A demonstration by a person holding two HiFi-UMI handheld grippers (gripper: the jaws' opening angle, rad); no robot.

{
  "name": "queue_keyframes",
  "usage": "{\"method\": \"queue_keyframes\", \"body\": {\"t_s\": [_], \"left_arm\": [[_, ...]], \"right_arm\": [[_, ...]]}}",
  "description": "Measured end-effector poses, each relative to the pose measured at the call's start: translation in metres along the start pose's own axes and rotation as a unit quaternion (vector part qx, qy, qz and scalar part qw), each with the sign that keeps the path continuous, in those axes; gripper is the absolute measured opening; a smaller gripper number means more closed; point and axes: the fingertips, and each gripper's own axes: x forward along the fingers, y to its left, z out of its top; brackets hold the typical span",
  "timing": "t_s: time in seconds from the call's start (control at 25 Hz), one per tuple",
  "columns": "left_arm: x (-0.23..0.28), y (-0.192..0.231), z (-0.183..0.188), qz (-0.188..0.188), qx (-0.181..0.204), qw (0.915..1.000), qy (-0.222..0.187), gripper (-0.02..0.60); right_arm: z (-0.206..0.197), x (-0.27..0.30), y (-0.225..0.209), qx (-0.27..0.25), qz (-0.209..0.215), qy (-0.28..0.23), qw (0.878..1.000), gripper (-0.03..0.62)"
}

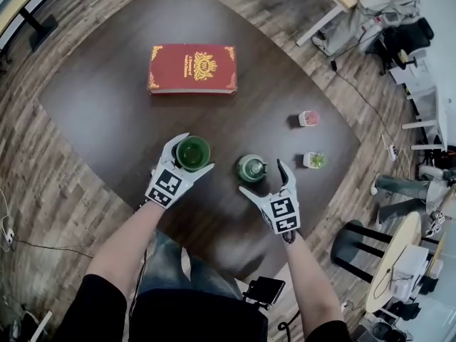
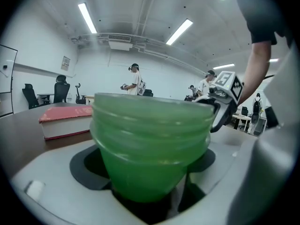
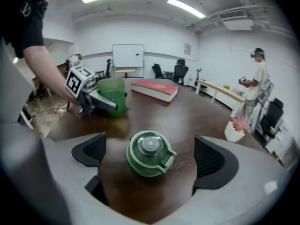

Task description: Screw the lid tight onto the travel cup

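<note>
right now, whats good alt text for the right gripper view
A green lid lies flat on the dark table between the open jaws of the right hand-held gripper, touching neither pad. Behind it on the left, the left hand-held gripper holds the green travel cup, with a red book farther back.

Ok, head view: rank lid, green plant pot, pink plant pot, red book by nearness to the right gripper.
1. Lid, between the right gripper jaws.
2. Green plant pot, to its right.
3. Pink plant pot, farther back.
4. Red book, far side, left.
</note>
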Motion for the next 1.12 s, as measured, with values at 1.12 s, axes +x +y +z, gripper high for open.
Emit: {"method": "queue_keyframes", "body": {"t_s": [1.12], "left_arm": [[0.001,0.001,-0.004,-0.001,0.004,1.0,0.003,0.421]], "right_arm": [[-0.036,0.047,0.017,-0.08,0.162,0.08,0.98,0.448]]}}
